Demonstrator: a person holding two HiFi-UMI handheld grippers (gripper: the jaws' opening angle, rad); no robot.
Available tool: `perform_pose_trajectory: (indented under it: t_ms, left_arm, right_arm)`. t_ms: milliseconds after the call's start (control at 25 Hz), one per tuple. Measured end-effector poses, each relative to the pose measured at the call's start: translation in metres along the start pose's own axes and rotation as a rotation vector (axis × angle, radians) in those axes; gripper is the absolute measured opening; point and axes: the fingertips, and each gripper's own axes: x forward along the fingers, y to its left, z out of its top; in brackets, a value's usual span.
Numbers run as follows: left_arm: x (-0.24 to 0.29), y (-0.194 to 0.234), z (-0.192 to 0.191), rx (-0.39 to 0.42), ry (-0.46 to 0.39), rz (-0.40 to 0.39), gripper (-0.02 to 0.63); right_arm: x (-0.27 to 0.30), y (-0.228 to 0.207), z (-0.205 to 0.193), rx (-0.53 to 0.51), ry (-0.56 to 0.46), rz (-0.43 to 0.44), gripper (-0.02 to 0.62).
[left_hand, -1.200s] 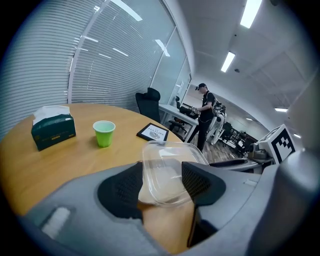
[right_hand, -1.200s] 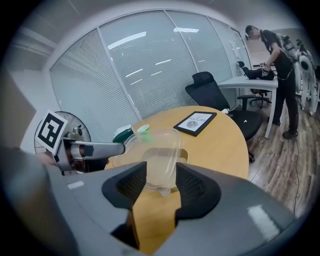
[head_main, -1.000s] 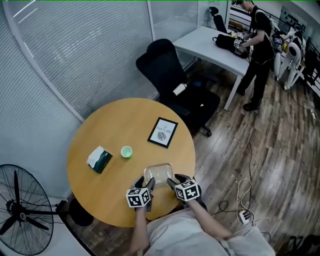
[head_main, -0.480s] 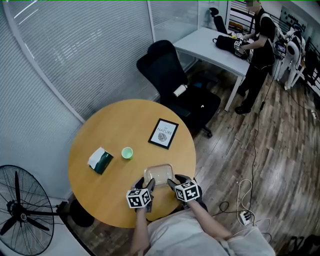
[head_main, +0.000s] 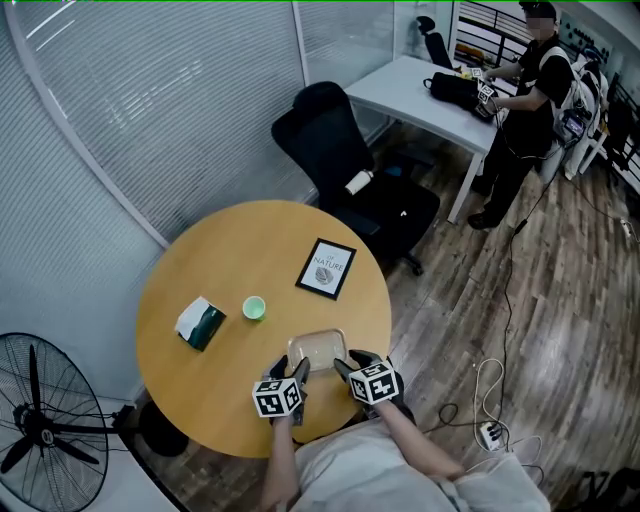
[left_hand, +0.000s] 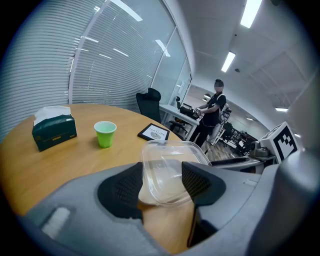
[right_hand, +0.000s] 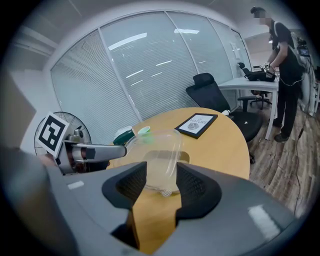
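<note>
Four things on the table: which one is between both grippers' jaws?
The clear container, at the near edge of the table: left gripper and right gripper each hold an end. The green cup, tissue box and framed picture stand apart.

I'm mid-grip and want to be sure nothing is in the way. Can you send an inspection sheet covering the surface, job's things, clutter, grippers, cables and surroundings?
Surface: round wooden table.
Job's things: clear container at the table's near edge; it looks empty.
Clutter: green cup, tissue box and framed picture, all apart from the container.
Grippers: left gripper and right gripper each have their jaws closed on the container, one on each side.
Cables: a cable and a power strip on the floor; nothing seen on the table.
Surroundings: black office chair, fan, white desk with a person standing at it.
</note>
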Motion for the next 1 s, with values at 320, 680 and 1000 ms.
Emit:
perform_pose_trajectory:
  t_ms: [320,680,1000]
  left_arm:
    - [0.0009,-0.0005,0.0006,-0.002,-0.001,-0.004,0.249]
    - [0.0001,0.0004,0.0009,-0.009,-0.005,-0.004,0.249]
    - [0.0011,0.0002,0.0011,-0.003,-0.003,-0.004,0.249]
  right_arm:
    - [0.0003,-0.0002,0.0007,-0.003,0.003,-0.001,0.179]
    - [0.0015,0.0007,-0.0013,-0.008,0.014,-0.002,0.179]
    - [0.0022,-0.0004,-0.0011,-0.005,0.012,-0.004,0.179]
